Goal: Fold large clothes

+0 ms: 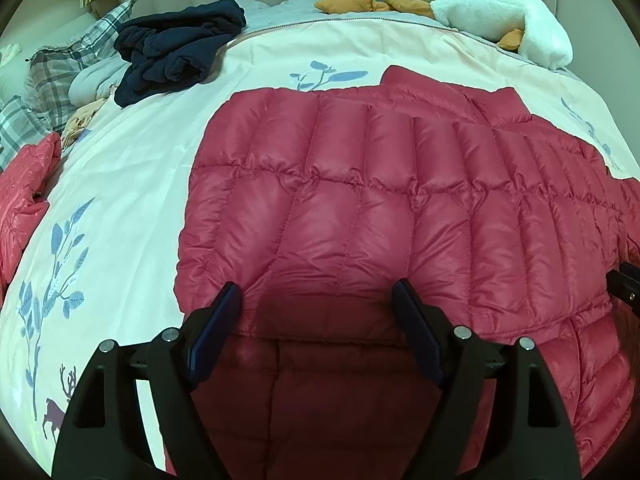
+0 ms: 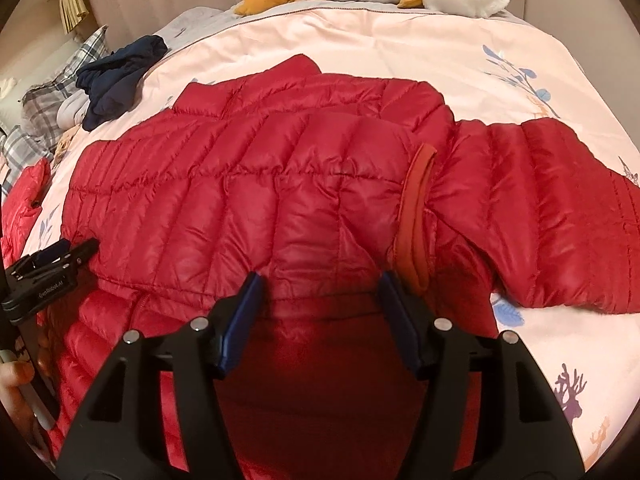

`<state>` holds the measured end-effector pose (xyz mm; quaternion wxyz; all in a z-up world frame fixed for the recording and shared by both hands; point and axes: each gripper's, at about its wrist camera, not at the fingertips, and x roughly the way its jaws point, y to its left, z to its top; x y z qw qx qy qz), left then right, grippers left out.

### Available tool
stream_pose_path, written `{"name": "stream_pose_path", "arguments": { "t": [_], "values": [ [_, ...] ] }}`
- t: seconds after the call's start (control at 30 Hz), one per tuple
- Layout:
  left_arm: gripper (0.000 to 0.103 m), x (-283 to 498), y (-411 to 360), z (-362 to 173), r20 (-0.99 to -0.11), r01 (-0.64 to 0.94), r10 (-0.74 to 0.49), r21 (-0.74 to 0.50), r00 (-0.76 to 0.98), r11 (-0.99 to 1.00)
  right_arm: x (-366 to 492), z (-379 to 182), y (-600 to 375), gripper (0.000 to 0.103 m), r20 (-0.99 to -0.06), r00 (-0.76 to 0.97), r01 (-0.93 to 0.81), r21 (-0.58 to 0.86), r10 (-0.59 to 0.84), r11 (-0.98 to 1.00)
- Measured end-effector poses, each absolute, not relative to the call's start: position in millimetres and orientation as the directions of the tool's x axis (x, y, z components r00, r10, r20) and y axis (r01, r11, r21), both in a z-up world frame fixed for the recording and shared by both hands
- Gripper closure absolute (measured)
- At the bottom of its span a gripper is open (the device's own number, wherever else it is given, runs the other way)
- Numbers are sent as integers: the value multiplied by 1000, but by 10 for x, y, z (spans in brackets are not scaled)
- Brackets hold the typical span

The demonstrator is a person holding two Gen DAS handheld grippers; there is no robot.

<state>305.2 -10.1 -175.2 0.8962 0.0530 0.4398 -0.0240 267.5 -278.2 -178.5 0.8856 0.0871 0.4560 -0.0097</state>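
The left claw (image 1: pixel 316 300) hangs wide and empty over the red puffer jacket (image 1: pixel 400 200) on the bed (image 1: pixel 132 184), one side seemingly folded in, while the right claw (image 2: pixel 320 292), also spread and empty, looks onto a sleeve (image 2: pixel 540 208) lying unfolded, so most folding remains.

Pink printed bed cover (image 1: pixel 132 184) under red jacket (image 1: pixel 360 208), navy garment (image 1: pixel 180 52), perhaps pillows.
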Motion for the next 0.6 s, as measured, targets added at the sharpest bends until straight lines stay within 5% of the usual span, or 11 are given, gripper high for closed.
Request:
{"name": "stream_pose_path", "arguments": {
  "t": [0.37,0.6],
  "values": [
    [22,2827,-57,-1558,-773,71,-25,25,633,997,2501,-1642,-2961,31,-775,617,121,262,134,957],
    [3,2423,-224,-1184,-724,150,-143,-55,674,987,2050,-1383,-3333,25,-709,688,165,356,151,920]
  ]
}}
